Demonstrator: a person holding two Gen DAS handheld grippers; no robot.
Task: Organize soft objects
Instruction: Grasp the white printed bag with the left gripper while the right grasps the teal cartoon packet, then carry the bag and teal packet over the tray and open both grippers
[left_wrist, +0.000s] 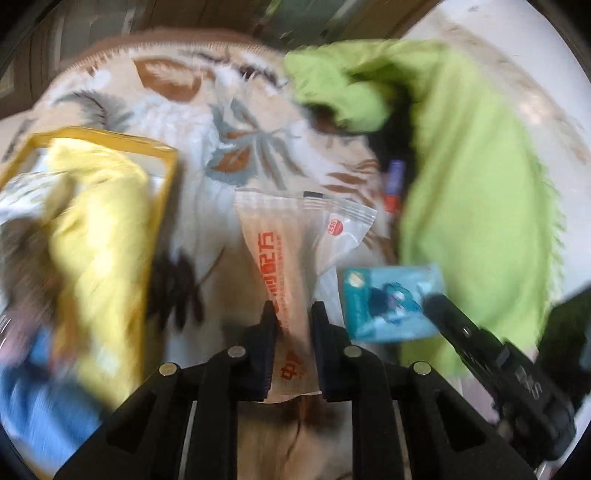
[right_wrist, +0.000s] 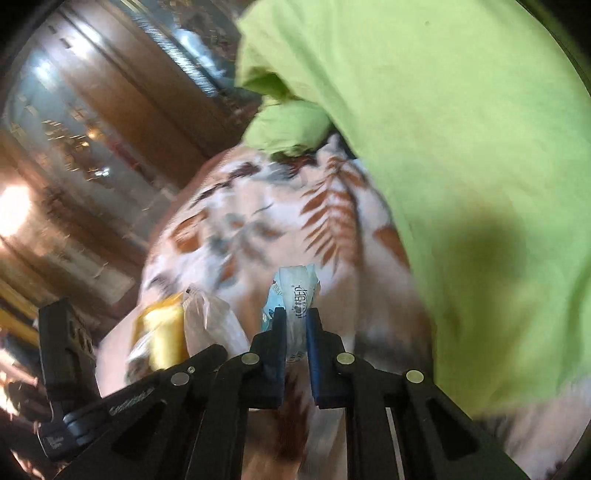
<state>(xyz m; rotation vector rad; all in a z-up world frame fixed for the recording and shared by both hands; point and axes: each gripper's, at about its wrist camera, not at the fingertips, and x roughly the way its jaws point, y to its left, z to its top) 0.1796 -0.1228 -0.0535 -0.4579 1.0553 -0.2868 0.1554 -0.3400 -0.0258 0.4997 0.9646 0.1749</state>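
Note:
My left gripper (left_wrist: 293, 314) is shut on a clear plastic bag (left_wrist: 295, 258) with red printing, which hangs out ahead of the fingers over a floral blanket (left_wrist: 177, 110). My right gripper (right_wrist: 295, 314) is shut on a small blue and white soft packet (right_wrist: 295, 288). In the left wrist view that blue packet (left_wrist: 391, 302) shows just right of the bag, with the right gripper's black finger on its right edge. A lime green cloth (right_wrist: 461, 147) lies crumpled over the right side of the blanket. Both views are blurred.
A yellow-rimmed tray (left_wrist: 162, 184) at the left holds a yellow cloth (left_wrist: 107, 229), and something blue (left_wrist: 33, 398) lies below it. A purple and red item (left_wrist: 393, 181) sits by the green cloth (left_wrist: 472, 184). Wooden glass-fronted cabinets (right_wrist: 110, 110) stand beyond the blanket (right_wrist: 258, 221).

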